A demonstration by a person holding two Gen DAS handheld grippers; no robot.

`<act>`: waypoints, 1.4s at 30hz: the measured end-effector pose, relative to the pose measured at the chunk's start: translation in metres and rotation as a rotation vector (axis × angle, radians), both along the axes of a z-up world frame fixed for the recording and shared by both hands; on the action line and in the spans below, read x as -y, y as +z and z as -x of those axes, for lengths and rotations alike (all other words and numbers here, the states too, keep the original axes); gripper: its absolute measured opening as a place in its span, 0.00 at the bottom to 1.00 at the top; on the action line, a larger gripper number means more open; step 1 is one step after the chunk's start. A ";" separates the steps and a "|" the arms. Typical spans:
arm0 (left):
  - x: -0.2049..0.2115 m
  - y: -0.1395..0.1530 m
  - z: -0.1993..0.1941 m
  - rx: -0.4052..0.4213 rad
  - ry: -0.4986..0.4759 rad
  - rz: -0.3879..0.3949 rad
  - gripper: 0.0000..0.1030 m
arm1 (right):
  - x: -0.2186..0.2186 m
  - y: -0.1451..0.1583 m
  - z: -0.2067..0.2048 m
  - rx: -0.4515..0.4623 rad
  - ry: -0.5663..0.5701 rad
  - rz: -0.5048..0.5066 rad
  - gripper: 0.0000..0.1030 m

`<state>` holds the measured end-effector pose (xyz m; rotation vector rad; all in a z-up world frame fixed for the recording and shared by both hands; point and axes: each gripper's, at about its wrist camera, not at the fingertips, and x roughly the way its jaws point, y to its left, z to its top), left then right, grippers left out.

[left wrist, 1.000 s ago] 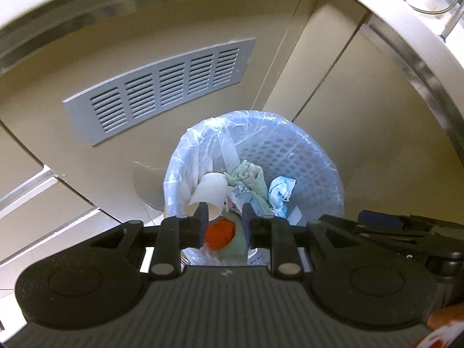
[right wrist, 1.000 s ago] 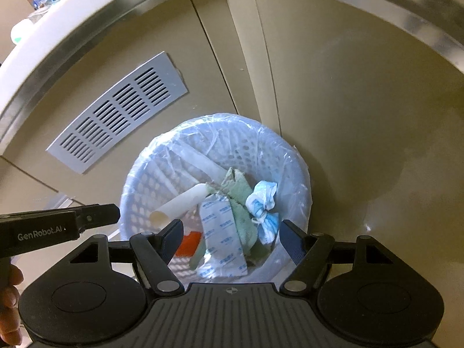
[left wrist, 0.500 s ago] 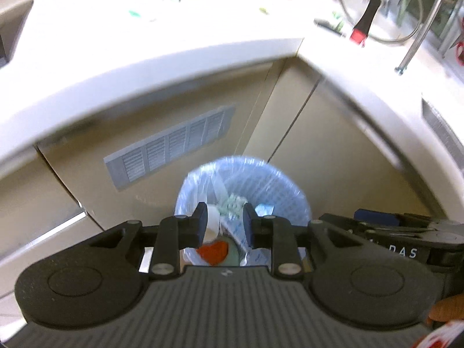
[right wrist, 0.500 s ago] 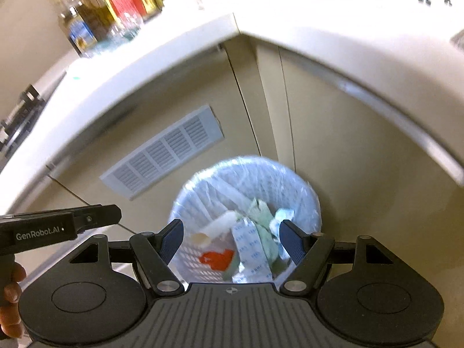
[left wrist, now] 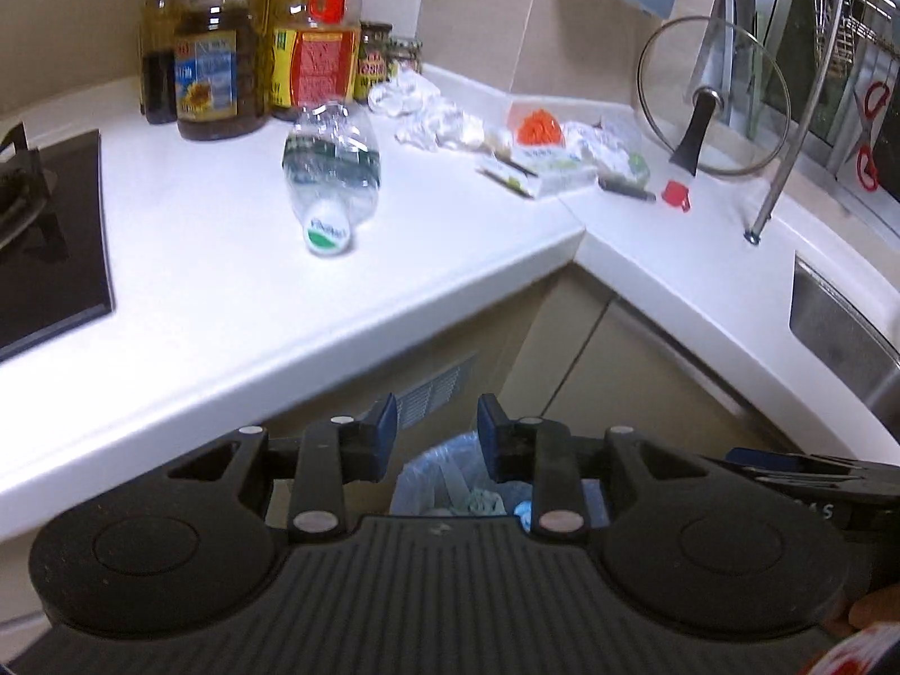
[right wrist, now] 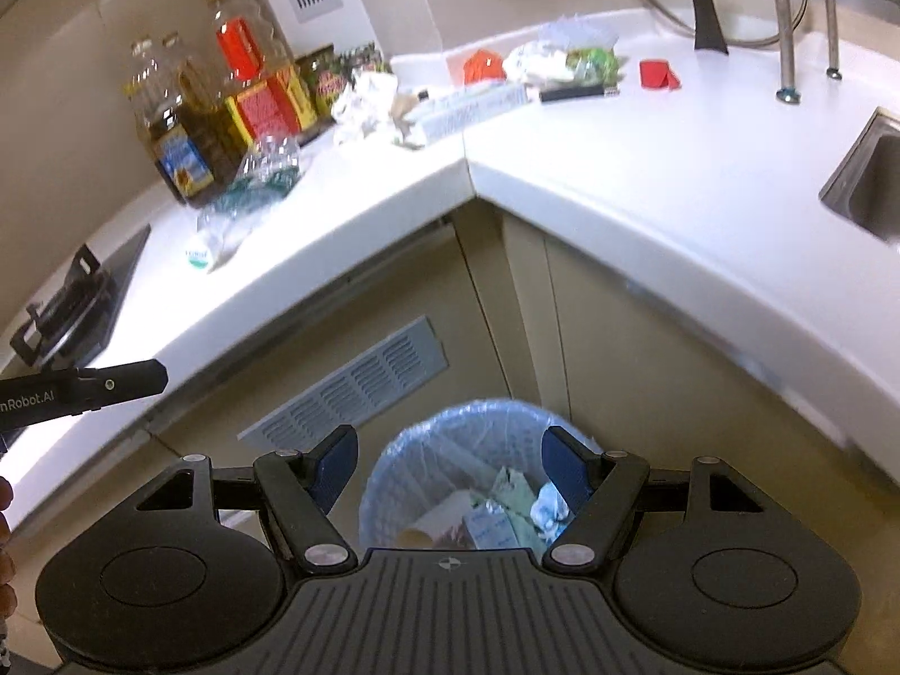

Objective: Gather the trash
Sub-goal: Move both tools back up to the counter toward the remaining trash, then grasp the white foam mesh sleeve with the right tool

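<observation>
- Hidden: in your left view the gripper body covers most of the bin (left wrist: 444,478); only its lined rim shows at 6 o'clock. In your right view the bin (right wrist: 450,450) is cut off at its near side, with paper scraps inside.
- Blurred: the heap of wrappers (left wrist: 439,124) and the box (left wrist: 534,169) at 12 o'clock are hard to tell apart.
- Jaws: your left gripper (left wrist: 436,439) is parted by a narrow gap and grasps nothing; your right gripper (right wrist: 450,467) is spread wide and bare.
- Trash on the counter (left wrist: 225,292): a crushed bottle (left wrist: 332,174) lies on its side at 11 o'clock, near the oil bottles (left wrist: 219,45) and well back from the edge.
- Room: the counter front between bottle and corner is bare; hob (left wrist: 45,236) at 9 o'clock, sink (left wrist: 844,326) at 3 o'clock.
- Change: half a second ago both views looked down at the bin; now both have tilted up to the countertop, jaw gaps unchanged.
</observation>
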<state>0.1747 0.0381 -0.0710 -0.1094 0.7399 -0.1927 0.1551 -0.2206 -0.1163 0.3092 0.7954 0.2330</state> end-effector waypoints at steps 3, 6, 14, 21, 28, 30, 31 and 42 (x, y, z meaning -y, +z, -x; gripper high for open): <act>0.000 0.007 -0.008 0.015 -0.002 0.000 0.27 | 0.008 0.009 -0.005 0.026 -0.014 -0.004 0.71; 0.005 0.011 -0.017 0.030 -0.005 -0.004 0.27 | 0.021 0.018 -0.014 0.056 -0.031 -0.010 0.71; 0.037 0.021 -0.062 0.057 -0.005 -0.018 0.27 | 0.071 0.033 -0.065 0.115 -0.064 -0.011 0.71; 0.068 0.031 -0.130 0.087 0.045 -0.036 0.27 | 0.121 0.042 -0.139 0.151 -0.054 -0.014 0.71; 0.087 0.044 -0.195 0.128 0.109 -0.034 0.27 | 0.162 0.050 -0.224 0.197 -0.040 -0.035 0.70; 0.091 0.046 -0.208 0.138 0.122 -0.044 0.27 | 0.169 0.051 -0.247 0.207 -0.036 -0.042 0.70; 0.091 0.047 -0.215 0.141 0.127 -0.048 0.27 | 0.172 0.051 -0.260 0.210 -0.035 -0.048 0.70; 0.093 0.033 -0.274 0.125 0.190 -0.102 0.27 | 0.192 0.033 -0.363 0.154 -0.051 -0.207 0.66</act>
